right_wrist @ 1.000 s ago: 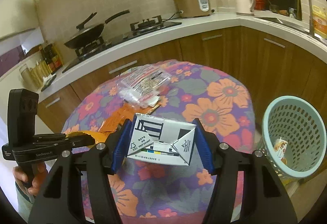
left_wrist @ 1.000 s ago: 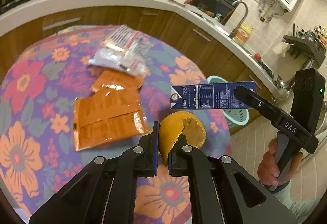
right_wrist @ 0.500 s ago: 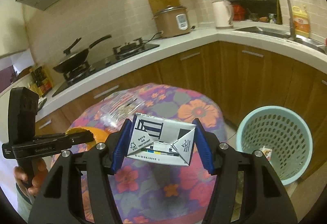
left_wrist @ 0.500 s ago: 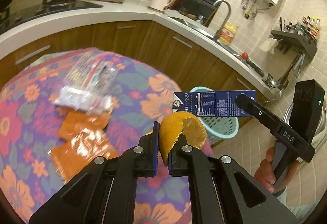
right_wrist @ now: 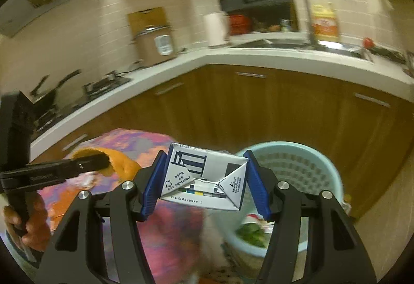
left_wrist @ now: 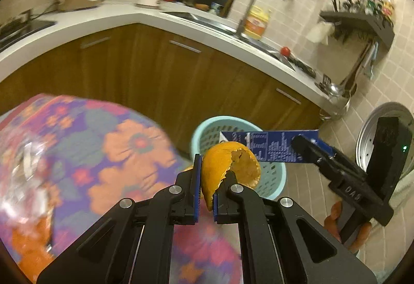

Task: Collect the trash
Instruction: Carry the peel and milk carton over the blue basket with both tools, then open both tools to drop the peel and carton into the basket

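the left gripper (left_wrist: pixel 205 189) is pinched nearly shut on a piece of orange peel (left_wrist: pixel 229 168), and the right gripper (right_wrist: pixel 204 184) is clamped on both sides of a flattened milk carton (right_wrist: pixel 205 180), its jaws about half spread. both loads hang in the air just past the edge of the flowered table (left_wrist: pixel 116 152), near the pale blue bin (right_wrist: pixel 297 172) on the floor, which already holds some scraps. neither piece is dropped yet, and orange wrappers (left_wrist: pixel 31 245) lie on the table to collect, by my judgement.
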{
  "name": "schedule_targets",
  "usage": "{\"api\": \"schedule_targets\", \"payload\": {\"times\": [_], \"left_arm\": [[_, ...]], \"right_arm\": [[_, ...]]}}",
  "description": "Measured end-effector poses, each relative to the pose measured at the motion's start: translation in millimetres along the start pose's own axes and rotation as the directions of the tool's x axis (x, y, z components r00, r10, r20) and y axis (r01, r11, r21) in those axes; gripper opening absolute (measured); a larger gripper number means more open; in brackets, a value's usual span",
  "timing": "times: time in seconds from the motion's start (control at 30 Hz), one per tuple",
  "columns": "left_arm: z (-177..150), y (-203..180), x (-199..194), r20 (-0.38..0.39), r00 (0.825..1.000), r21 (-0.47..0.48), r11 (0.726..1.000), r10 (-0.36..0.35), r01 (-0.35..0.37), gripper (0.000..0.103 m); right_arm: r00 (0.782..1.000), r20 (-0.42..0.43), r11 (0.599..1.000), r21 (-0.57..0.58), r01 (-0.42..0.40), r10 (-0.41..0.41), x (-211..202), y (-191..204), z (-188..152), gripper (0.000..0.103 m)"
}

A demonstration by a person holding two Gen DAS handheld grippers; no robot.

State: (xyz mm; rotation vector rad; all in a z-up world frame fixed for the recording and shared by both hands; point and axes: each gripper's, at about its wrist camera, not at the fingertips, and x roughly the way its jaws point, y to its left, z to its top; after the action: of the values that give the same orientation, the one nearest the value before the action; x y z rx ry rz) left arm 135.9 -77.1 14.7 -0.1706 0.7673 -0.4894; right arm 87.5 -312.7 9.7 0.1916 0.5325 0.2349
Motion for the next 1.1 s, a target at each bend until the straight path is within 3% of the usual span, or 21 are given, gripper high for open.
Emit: {"api": "schedule_targets", "payload": {"times": [0.3,0.4,0.67,0.8,0.87,1.0,1.1], "left_arm": [[7,-57,97,-0.088,0.996,0.1,0.995,0.031,-0.022,0.005],[2,-66,119,-0.12,0.992,0.111,0.994,0.038,-0.024,0.005],[-9,-67,155,-0.192,0.981,0.099,0.995,0.028,-0.009,0.005],[-13,-72,163,-0.21,0.977,0.116,0.993,0.038,-0.014,0.025],[-14,-72,160,-0.206,0.978,0.122,0.992,0.038,-0.013,0.029],[-15,-71,145,-0.182,0.983,0.112,0.994,0.016,0.004,0.058],[-16,-70,133,-0.16,0.987,0.09,0.996,-0.012,0.027,0.059]], "right_arm": [[0.994,-0.004,0.989,0.098,0.109,-0.11,42,-89,-30,0.057],[0.988,-0.046,0.983,0.11,0.149,-0.145,57,-106,-38,0.057],[0.981,-0.138,0.971,0.178,0.157,-0.134,81,-140,-55,0.057],[0.978,-0.16,0.967,0.196,0.163,-0.132,80,-147,-61,0.059],[0.978,-0.157,0.967,0.194,0.166,-0.137,76,-145,-61,0.059],[0.981,-0.144,0.968,0.197,0.159,-0.131,63,-143,-60,0.069],[0.982,-0.13,0.965,0.205,0.164,-0.14,53,-140,-57,0.07]]}}
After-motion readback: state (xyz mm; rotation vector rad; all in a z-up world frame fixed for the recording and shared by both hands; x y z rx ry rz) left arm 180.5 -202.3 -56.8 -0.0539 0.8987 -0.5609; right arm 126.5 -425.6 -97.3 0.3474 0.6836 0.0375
